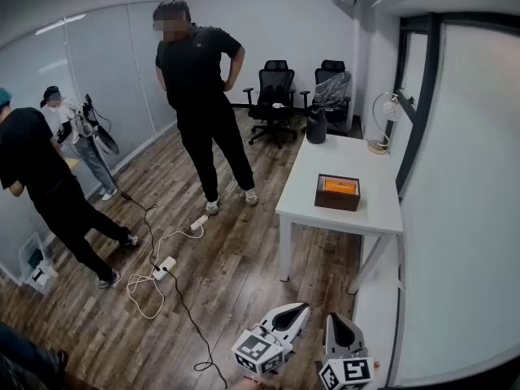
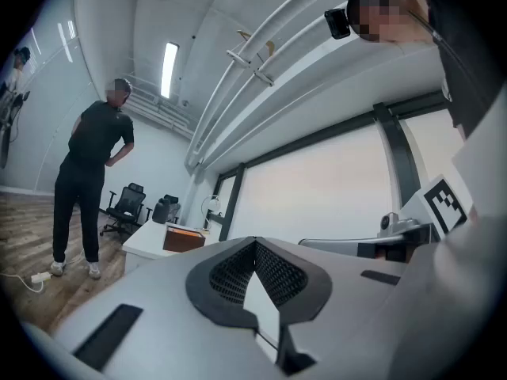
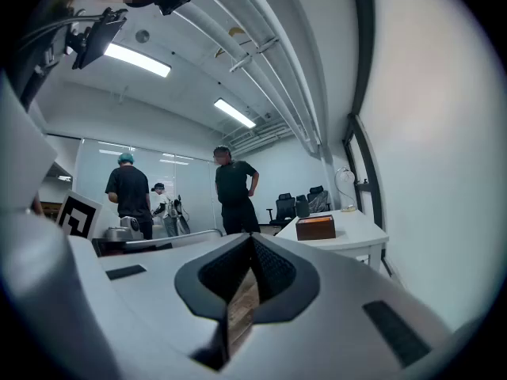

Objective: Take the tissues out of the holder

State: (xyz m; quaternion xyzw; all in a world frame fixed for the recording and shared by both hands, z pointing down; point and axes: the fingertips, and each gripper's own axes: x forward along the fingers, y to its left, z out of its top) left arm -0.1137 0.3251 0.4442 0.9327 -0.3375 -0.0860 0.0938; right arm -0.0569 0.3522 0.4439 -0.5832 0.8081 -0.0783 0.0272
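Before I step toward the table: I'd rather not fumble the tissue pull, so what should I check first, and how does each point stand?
1. The holder in sight on the table: ok.
2. The holder within reach: not ok; the left gripper and the right gripper are far short of the table.
3. Jaws open for a pinch: not ok; both are shut with nothing between them.
4. Way to the table free: ok; the cable and the standing person are off to the left.
5. Anything poking up to pinch: cannot tell; only an orange top shows.
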